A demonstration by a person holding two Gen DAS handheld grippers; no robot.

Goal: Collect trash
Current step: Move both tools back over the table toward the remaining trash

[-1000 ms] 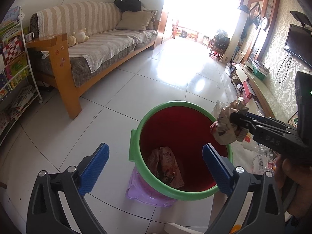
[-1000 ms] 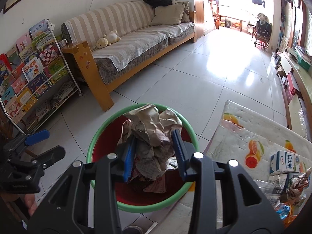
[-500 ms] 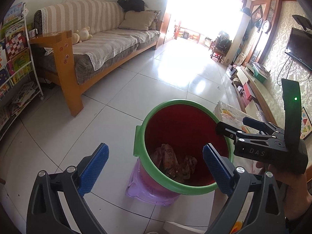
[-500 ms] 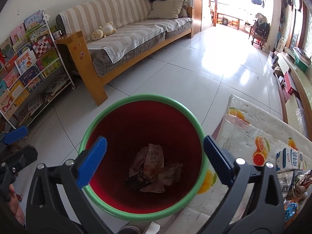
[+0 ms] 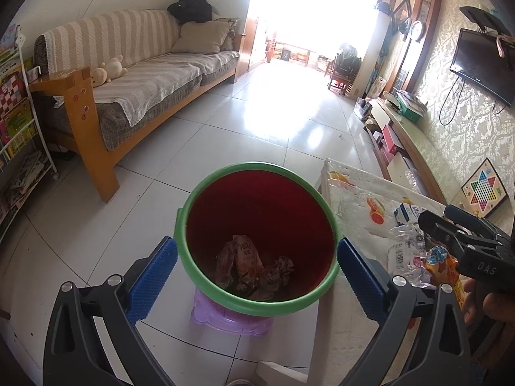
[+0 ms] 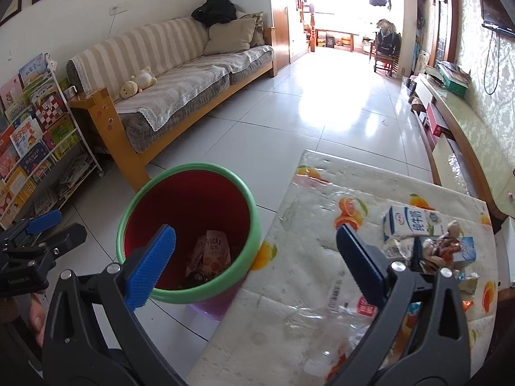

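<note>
Reaching for the trash on the table (image 6: 309, 251), we carry both tools spread wide and empty: the right gripper (image 6: 256, 259) hangs over the near table edge, the left gripper (image 5: 257, 268) frames the bin (image 5: 257, 304). Ahead and right of the right gripper lie a milk carton (image 6: 410, 222), crumpled wrappers (image 6: 441, 247) and, just under its right finger, a clear plastic bottle (image 6: 341, 302). That bottle looks slippery and could squirt out of a squeeze; the wrappers sit packed together, so we may drag neighbours off the table. The bin perches on a purple stool (image 5: 230, 317), so a knock might tip it.
</note>
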